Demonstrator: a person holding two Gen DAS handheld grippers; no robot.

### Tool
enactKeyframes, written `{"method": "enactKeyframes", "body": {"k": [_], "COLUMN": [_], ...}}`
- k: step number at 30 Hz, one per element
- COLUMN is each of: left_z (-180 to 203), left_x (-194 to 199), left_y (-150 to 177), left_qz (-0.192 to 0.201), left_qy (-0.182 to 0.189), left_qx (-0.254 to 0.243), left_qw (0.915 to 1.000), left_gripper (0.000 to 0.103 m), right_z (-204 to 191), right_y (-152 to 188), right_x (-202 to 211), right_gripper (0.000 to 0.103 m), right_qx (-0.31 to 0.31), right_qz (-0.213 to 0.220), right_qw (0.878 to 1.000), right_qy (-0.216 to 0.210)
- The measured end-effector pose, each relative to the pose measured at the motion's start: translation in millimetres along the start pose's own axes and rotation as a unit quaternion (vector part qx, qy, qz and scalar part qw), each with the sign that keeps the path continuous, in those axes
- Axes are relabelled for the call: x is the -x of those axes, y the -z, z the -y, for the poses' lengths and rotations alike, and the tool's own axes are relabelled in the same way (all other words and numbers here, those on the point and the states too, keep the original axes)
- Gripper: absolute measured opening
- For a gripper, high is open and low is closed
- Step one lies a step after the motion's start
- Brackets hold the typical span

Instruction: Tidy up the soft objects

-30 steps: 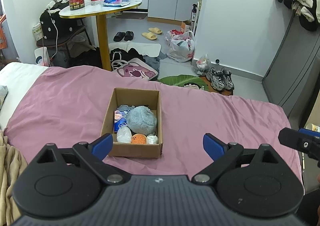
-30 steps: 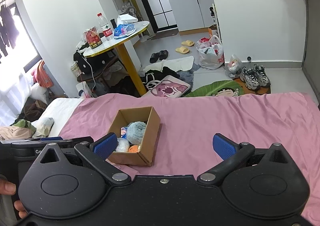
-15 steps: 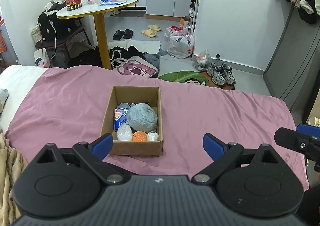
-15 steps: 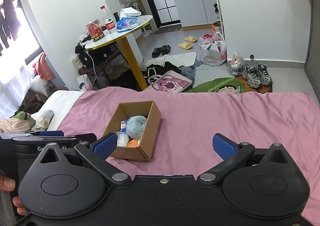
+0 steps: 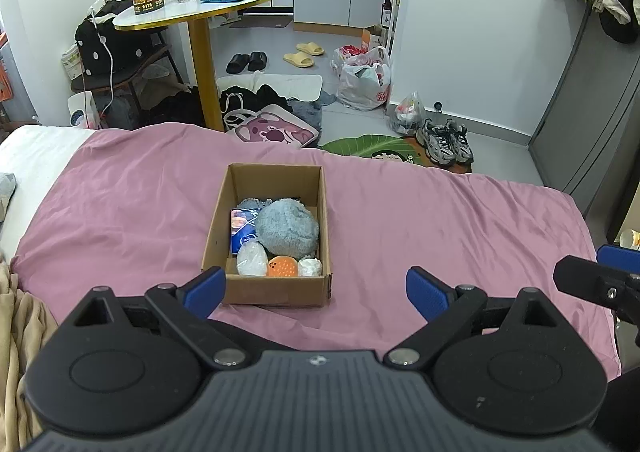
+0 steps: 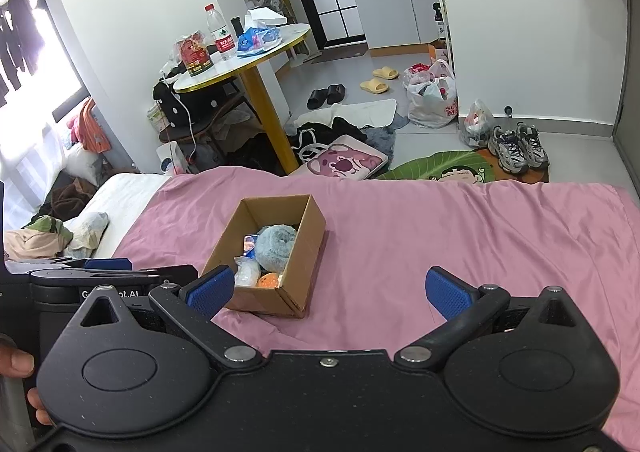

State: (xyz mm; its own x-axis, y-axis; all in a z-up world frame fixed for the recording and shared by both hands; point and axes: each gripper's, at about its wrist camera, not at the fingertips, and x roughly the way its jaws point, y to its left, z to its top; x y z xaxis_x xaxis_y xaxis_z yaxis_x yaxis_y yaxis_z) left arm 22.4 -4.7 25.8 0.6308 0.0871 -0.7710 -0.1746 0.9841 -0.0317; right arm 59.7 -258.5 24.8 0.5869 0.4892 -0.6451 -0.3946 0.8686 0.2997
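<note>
The grey plush ball (image 5: 287, 227) lay in the cardboard box (image 5: 276, 294) on the pink bed cover (image 5: 440, 220), touching a clear bag (image 5: 252, 265), an orange toy (image 5: 282, 266) and a blue packet (image 5: 242, 230). It looked light and soft, so I think a deep pinch across its top middle would hold best. The left gripper (image 5: 316, 288) and the right gripper (image 6: 330, 290) were both wide open and empty, near the box.

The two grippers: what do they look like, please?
Both are matte black plastic. Each left gripper and right gripper has two angled fingers with blue textured pads, silver pivot screws, and round discs moulded in the body. The left one shows white lettering on its side in the right wrist view.
</note>
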Motion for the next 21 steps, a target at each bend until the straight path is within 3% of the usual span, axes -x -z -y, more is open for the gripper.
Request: {"method": "enactKeyframes", "body": {"k": [21], "left_z": [0.1], "left_x": [-0.1], "left_y": [0.9], "left_qz": [0.002], "left_qy": [0.000], "left_qx": [-0.003], "left_qw": [1.0000], "left_gripper": [0.096], "right_z": [-0.2], "right_y": [3.0], "right_x": [-1.3], "right_gripper": [0.103], "right_qx": [0.000], "right_qz": [-0.001], "right_qw": [1.000], "right_qy": [0.000]}}
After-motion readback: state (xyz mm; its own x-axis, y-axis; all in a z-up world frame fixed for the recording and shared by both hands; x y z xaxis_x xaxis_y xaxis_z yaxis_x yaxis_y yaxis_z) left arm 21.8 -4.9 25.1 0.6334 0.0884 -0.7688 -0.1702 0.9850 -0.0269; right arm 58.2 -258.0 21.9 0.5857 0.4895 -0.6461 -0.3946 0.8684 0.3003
